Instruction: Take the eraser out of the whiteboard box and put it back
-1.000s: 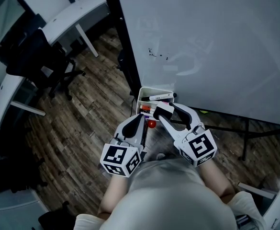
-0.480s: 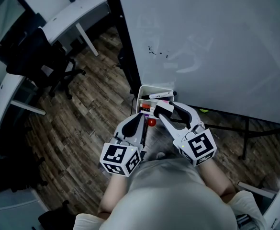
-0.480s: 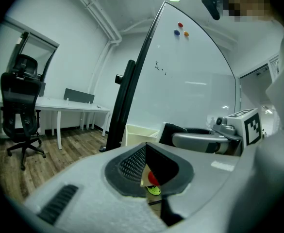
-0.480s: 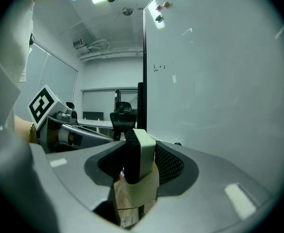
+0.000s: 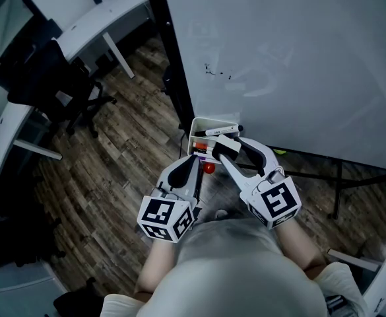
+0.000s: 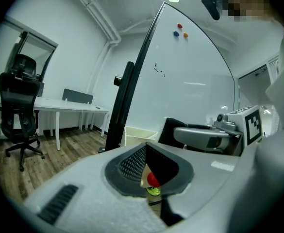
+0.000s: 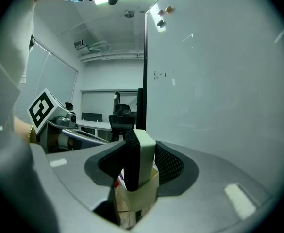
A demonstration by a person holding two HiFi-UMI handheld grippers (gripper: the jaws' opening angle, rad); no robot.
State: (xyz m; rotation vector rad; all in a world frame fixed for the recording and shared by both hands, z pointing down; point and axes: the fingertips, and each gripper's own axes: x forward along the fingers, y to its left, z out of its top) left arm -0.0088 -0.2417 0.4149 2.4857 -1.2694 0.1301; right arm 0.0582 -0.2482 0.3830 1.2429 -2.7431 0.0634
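The white whiteboard box [image 5: 212, 125] hangs at the board's lower left corner with markers lying in it. My right gripper [image 5: 224, 148] is shut on the eraser [image 5: 223, 144], a white block with a black felt face, held just over the box's near side. In the right gripper view the eraser [image 7: 141, 160] stands upright between the pads, with the cream box [image 7: 144, 196] below it. My left gripper [image 5: 193, 162] hangs shut and empty just left of the box, near a small red round thing [image 5: 208, 170]. The box [image 6: 138, 134] shows ahead in the left gripper view.
The whiteboard [image 5: 285, 58] fills the upper right, and its black post [image 5: 168, 58] runs down to the box. A black office chair [image 5: 54, 78] and a white desk [image 5: 94, 22] stand at the left on the wood floor. The board's stand legs [image 5: 341, 177] cross at right.
The right gripper with the eraser has edged very slightly toward the board. The left gripper has kept still.
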